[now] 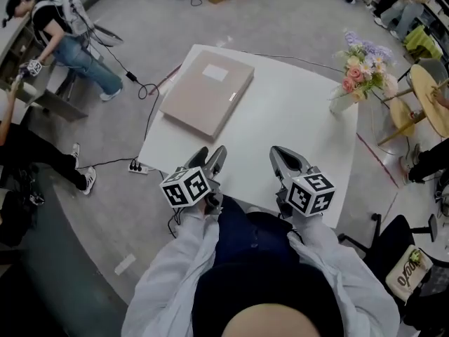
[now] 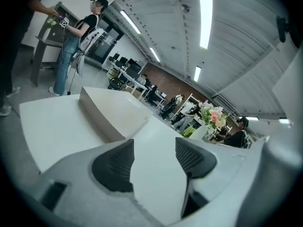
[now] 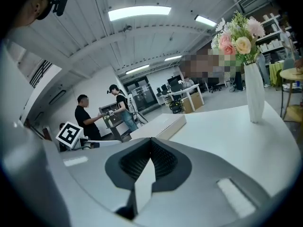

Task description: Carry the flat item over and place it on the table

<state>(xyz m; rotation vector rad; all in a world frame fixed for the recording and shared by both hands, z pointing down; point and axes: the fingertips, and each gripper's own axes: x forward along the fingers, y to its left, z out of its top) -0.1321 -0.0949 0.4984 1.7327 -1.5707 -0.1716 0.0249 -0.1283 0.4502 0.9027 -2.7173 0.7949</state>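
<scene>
A flat beige box with a white label lies on the far left part of the white table. It also shows ahead in the left gripper view and far off in the right gripper view. My left gripper hovers at the table's near edge, well short of the box; its jaws stand apart with only bare tabletop between them. My right gripper is beside it over the near edge, its pads meeting with nothing held.
A vase of flowers stands at the table's far right corner. A power strip and cables lie on the floor to the left. People work at the far left. A round wooden table and a chair stand to the right.
</scene>
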